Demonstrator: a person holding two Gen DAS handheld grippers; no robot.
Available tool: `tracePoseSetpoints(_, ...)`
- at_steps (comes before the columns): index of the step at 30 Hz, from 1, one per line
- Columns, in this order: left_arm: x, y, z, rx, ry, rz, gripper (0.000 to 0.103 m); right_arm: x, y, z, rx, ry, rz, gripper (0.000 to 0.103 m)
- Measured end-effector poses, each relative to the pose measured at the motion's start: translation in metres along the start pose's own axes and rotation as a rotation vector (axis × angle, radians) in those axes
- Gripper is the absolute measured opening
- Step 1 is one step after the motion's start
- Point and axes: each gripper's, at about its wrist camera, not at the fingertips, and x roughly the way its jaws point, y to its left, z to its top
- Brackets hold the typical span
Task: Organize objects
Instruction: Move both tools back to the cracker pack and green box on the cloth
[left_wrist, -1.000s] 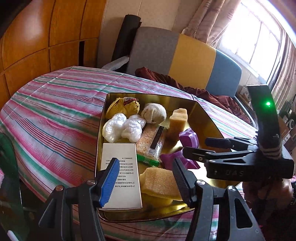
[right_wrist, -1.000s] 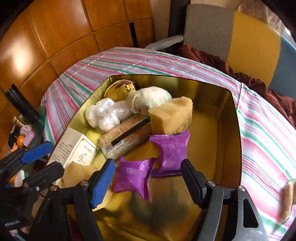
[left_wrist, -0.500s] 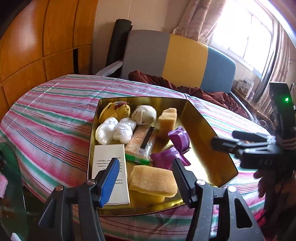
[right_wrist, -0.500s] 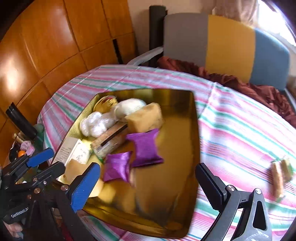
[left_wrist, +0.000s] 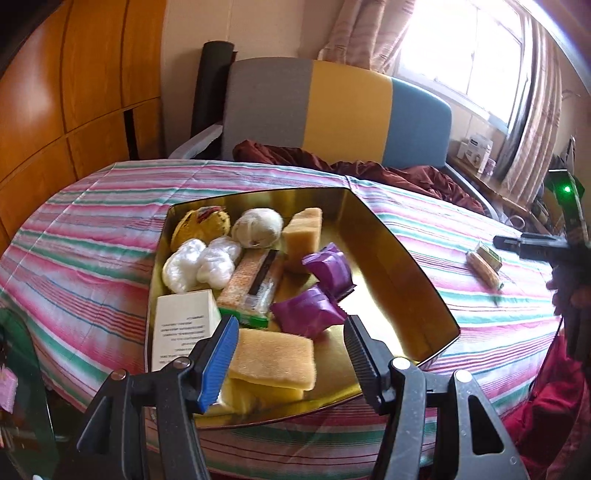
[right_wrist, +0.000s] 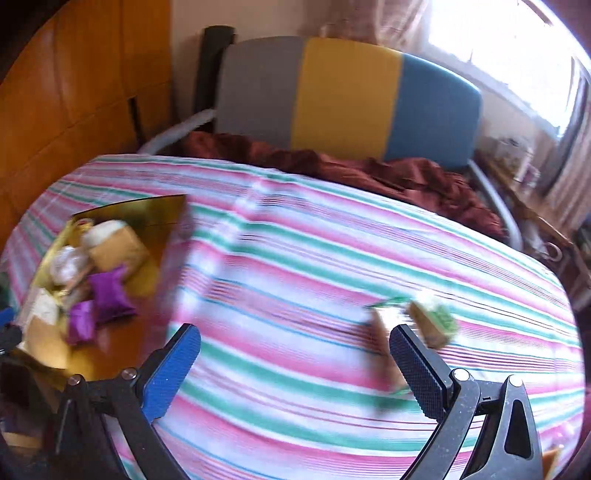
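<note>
Snack packets (left_wrist: 484, 263) lie loose on the striped tablecloth (left_wrist: 92, 236), well apart from the gold tin (left_wrist: 417, 280) where everything else is already gathered, so they look like the next things to be brought in. In the left wrist view there seem to be two: a long wrapped cracker bar and a shorter greenish packet touching it on the far side. The right wrist view is smeared by motion, so their labels cannot be read there. I judge them light, thinly wrapped in slick film, and brittle inside, so a hard squeeze would likely crush the contents and a shallow pinch could let the wrapper slide out. The sensible hold is across the narrow width of the long bar near its middle, with the pads flat on the two long sides and low enough to catch the body, not just the crimped end. The right gripper (right_wrist: 295, 363) has its jaws spread wide and holds nothing, the packets (right_wrist: 413, 325) sitting just beyond its right finger and not between the pads. The left gripper (left_wrist: 290, 349) is also parted and empty, hovering above the near edge of the tin over a tan sponge (left_wrist: 273, 356), touching nothing that I can see.
</note>
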Motion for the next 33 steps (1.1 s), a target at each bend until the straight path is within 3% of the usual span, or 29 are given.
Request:
tracePoseSetpoints(7, 0.005, -0.036, 0.008, 0.087, 0.014, -0.022, 0.06, 0.024, -0.124, -0.019, 0.263, 0.029, -0.171, 0.103)
tracePoseSetpoints(10, 0.01, -0.056, 0.013, 0.128, 0.017, -0.044, 0.06, 0.036, -0.168, -0.04, 0.47, 0.094, -0.17, 0.103)
tracePoseSetpoints(12, 0.015, -0.073, 0.017, 0.155, 0.021, -0.072, 0.06, 0.028, -0.189, -0.044, 0.584, 0.05, -0.147, 0.103)
tracePoseSetpoints(18, 0.033, -0.131, 0.023, 0.241, 0.052, -0.184, 0.06, 0.029, -0.208, -0.053, 0.703, 0.078, -0.131, 0.103)
tracePoseSetpoints(25, 0.052, -0.19, 0.027, 0.3, 0.112, -0.284, 0.06, 0.034, -0.21, -0.059, 0.736, 0.109, -0.1, 0.103)
tracePoseSetpoints(33, 0.093, -0.236, 0.034, 0.299, 0.212, -0.314, 0.06, 0.034, -0.214, -0.063, 0.782, 0.108, -0.044, 0.103)
